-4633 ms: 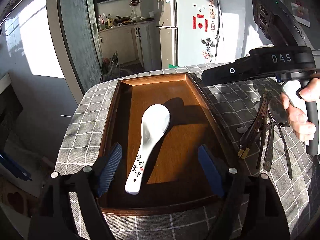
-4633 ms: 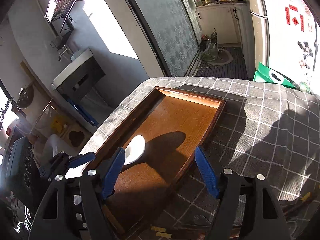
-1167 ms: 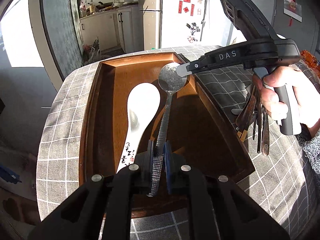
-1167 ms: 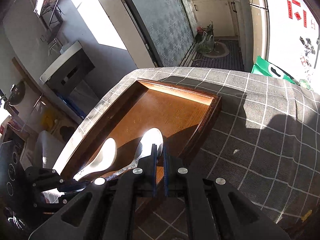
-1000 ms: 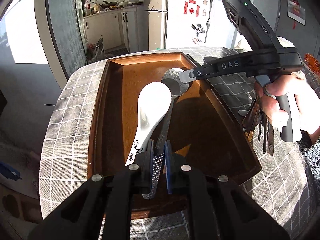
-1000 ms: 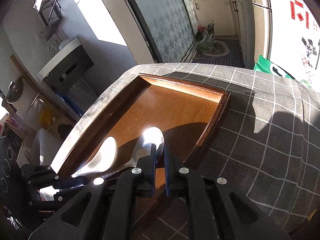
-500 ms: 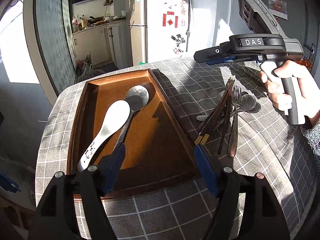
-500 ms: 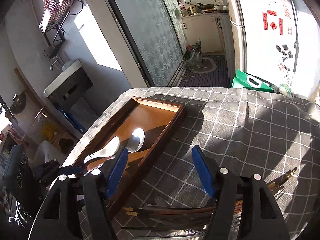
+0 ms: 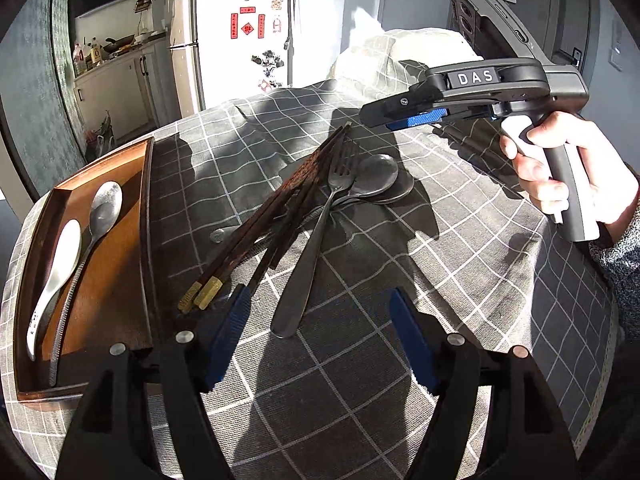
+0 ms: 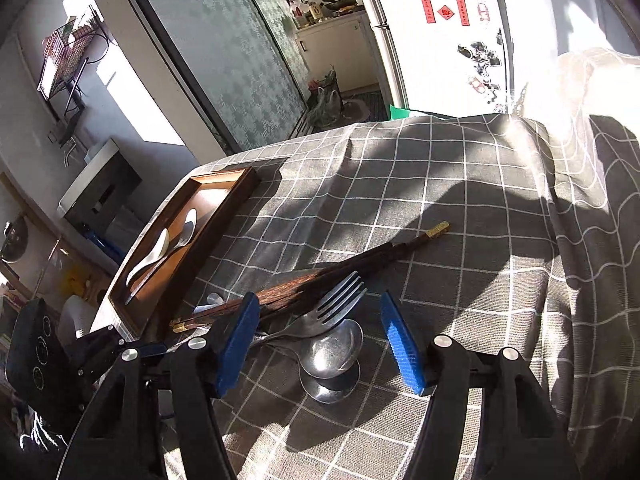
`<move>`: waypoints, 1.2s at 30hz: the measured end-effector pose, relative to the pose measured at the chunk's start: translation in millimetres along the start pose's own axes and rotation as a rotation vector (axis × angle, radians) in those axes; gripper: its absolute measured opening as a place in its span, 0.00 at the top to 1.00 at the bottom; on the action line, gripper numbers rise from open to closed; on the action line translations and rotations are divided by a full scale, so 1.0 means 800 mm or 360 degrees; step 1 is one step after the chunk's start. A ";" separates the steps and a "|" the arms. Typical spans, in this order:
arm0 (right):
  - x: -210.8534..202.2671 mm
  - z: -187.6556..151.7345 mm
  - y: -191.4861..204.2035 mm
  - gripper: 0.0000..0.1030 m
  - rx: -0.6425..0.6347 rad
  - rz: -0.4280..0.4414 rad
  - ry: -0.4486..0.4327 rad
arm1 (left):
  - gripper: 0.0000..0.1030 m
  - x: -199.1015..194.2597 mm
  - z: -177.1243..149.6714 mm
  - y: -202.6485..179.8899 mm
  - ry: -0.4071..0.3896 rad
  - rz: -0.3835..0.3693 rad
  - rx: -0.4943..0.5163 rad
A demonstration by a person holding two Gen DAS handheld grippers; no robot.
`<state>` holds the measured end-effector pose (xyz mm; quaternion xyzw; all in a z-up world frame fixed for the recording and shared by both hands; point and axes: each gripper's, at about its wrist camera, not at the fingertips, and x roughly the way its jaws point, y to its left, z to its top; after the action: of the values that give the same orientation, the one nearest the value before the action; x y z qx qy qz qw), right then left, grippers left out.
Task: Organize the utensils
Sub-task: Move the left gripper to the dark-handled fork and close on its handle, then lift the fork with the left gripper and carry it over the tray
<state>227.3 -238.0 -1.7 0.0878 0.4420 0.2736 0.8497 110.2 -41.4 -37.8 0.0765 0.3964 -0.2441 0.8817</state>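
Nearest the left camera, the left gripper hangs over the checked cloth on the bench with its jaws spread wide and nothing between them; the fork's handle end lies just ahead of them. The jaws have just been opening, with nothing caught in them. That suits a tool lining up for a fresh pickup.

The right gripper has its jaws apart too, having just narrowed a little, and they straddle the heap without pinching: the fork tines and a steel spoon bowl sit in the gap, apparently untouched. The pile is probably why both tools point here: these pieces are not yet sorted.

A little farther, the dark chopsticks lie slantwise across the fork, their brass-capped ends toward the tray. Because they overlap the fork and the spoons, whichever piece is taken first may drag a neighbour along.

Off to the left, the wooden tray holds a white spoon and a metal spoon side by side, handles the same way, likely laid so to leave room for the rest.

Farthest, a hand grips the right tool's handle above the cloth.
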 end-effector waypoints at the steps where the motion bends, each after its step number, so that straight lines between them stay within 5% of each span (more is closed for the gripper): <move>1: 0.003 0.000 -0.002 0.51 0.0004 0.0008 0.0000 | 0.27 0.002 0.001 -0.004 0.0001 0.0000 0.0003; 8: 0.046 0.003 -0.013 0.64 0.0022 -0.0060 0.0063 | 0.27 0.013 0.010 -0.009 0.0008 0.0012 0.0013; 12: 0.063 -0.001 -0.017 0.83 -0.0003 -0.0036 0.0077 | 0.27 0.024 0.012 -0.007 0.0031 0.0002 -0.0002; 22: 0.004 0.003 0.004 0.92 -0.0116 0.0151 -0.0107 | 0.32 0.032 0.021 -0.001 0.0004 0.0043 -0.0018; 28: -0.018 0.006 0.013 0.94 -0.0128 0.0209 -0.0133 | 0.58 0.040 0.025 0.001 0.0043 0.0080 -0.0013; 30: -0.019 0.008 0.015 0.94 -0.0129 0.0190 -0.0132 | 0.83 0.043 0.026 0.001 0.0047 0.0119 -0.0003; 36: -0.018 0.017 0.037 0.95 -0.0154 0.0205 -0.0130 | 0.83 0.030 0.025 0.014 0.0035 0.0090 -0.0034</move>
<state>220.2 -219.8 27.8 0.0858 0.3866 0.3449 0.8510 142.1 -47.1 -42.6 0.0807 0.4063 -0.2140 0.8847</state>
